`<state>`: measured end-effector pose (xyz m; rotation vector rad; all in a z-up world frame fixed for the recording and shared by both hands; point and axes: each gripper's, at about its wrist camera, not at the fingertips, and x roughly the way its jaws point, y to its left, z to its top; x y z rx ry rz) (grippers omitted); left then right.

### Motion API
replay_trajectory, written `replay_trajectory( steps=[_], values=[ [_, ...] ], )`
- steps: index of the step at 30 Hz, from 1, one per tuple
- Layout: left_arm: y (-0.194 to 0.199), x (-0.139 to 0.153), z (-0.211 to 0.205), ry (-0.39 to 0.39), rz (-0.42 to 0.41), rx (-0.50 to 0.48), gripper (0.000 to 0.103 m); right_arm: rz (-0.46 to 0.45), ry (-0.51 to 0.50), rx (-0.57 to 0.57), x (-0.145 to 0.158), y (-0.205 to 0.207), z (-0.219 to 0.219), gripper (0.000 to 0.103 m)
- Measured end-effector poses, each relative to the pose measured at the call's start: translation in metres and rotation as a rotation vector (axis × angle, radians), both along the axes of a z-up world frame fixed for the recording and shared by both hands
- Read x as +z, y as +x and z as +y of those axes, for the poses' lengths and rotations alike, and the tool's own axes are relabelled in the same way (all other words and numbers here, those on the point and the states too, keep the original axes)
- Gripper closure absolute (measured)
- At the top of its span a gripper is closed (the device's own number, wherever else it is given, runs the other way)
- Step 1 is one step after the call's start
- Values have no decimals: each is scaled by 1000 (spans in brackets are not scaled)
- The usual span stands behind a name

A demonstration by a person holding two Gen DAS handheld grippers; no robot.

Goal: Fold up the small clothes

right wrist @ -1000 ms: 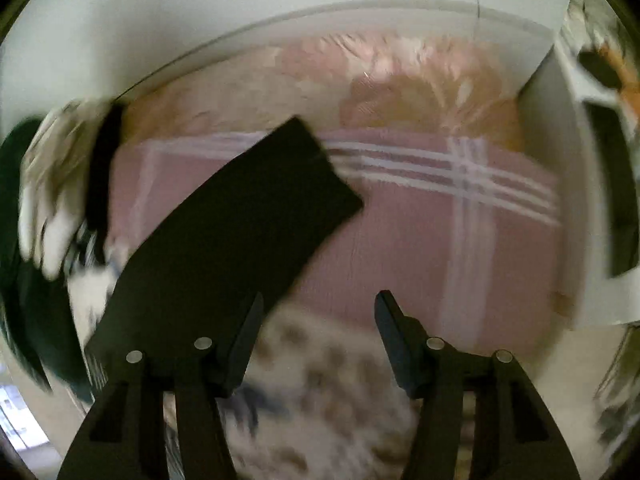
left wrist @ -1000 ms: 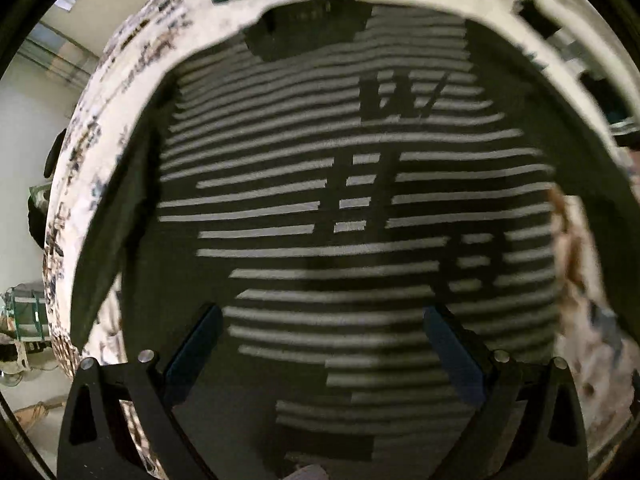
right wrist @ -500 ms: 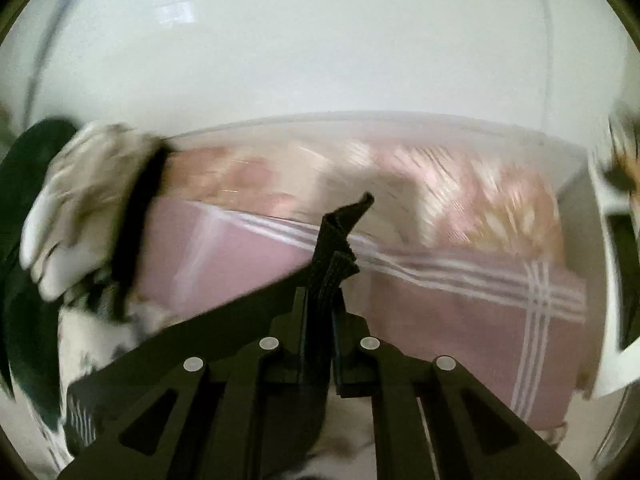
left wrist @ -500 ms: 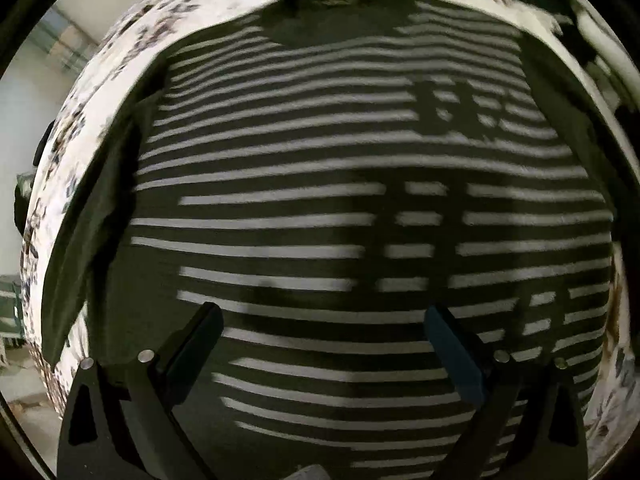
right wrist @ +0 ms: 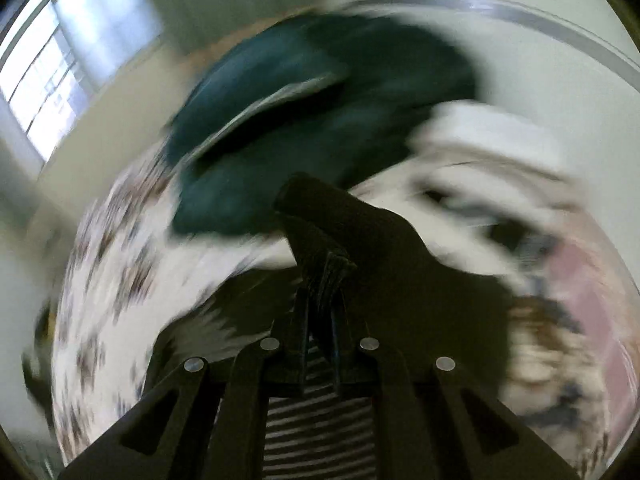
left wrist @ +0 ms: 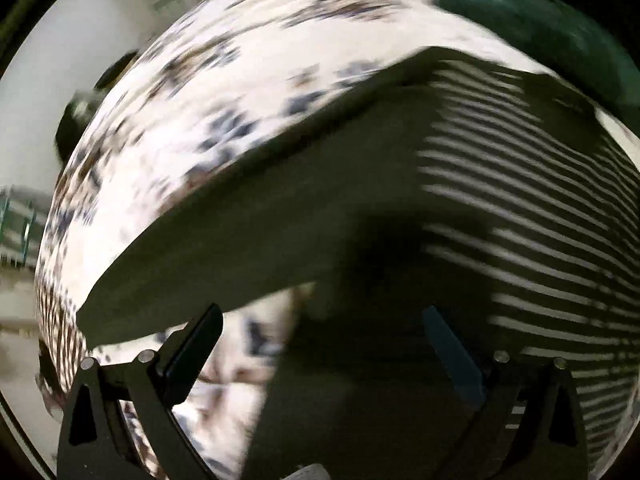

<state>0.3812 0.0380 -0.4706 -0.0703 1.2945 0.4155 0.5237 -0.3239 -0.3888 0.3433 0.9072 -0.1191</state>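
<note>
A dark shirt with white stripes (left wrist: 520,216) lies flat on a white flowered bedspread (left wrist: 208,92). Its plain dark left sleeve (left wrist: 256,232) stretches toward the lower left. My left gripper (left wrist: 320,344) is open just above the sleeve and the shirt's side, holding nothing. My right gripper (right wrist: 320,320) is shut on the other dark sleeve (right wrist: 360,256), which it holds lifted; the striped body shows below the fingers (right wrist: 320,432). The right wrist view is blurred by motion.
A dark green garment (right wrist: 304,132) lies on the bedspread (right wrist: 120,248) beyond the shirt; it also shows in the left wrist view (left wrist: 540,24). A pink checked blanket (right wrist: 592,312) lies at the right. Window (right wrist: 60,60) and wall are behind.
My left gripper has swung left from over the shirt's striped front to its left sleeve. My right gripper closed on the other sleeve and has swung it left toward the green garment.
</note>
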Motion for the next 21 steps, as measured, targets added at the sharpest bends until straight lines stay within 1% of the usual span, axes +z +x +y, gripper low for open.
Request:
replay_trajectory(
  steps=[1,3,5,8,11,14,15,16,17,18,19,20,21],
  values=[
    [-4,-5,16,-6,6,29,0,13,-16,58,-14,13,42,94],
    [-11,-16,43,-7,20,74,0,74,-63,185,-57,41,126,94],
    [-19,-25,66,-11,29,105,0,127,-120,274,-97,54,195,94],
    [-25,-33,90,-16,29,124,0,181,-205,373,-148,54,277,94],
    [-31,-37,104,-16,24,137,0,214,-271,419,-176,48,325,94],
    [-35,-39,120,-35,25,166,0,250,-303,430,-199,50,348,94],
    [-37,-37,124,-44,24,179,0,292,-298,443,-206,53,353,92],
    [-41,-35,130,-56,24,195,0,329,-263,459,-204,53,350,90],
    [-47,-30,135,-73,17,216,0,356,-181,480,-197,53,344,87],
    [-55,-24,143,-89,3,238,0,363,-98,498,-192,50,338,66],
    [-67,-18,152,-108,-9,271,0,365,-44,501,-186,44,331,53],
    [-76,-14,159,-129,-16,299,0,352,-4,490,-177,36,321,34],
    [-89,-11,169,-165,-31,342,0,338,20,476,-167,27,310,29]
  ],
)
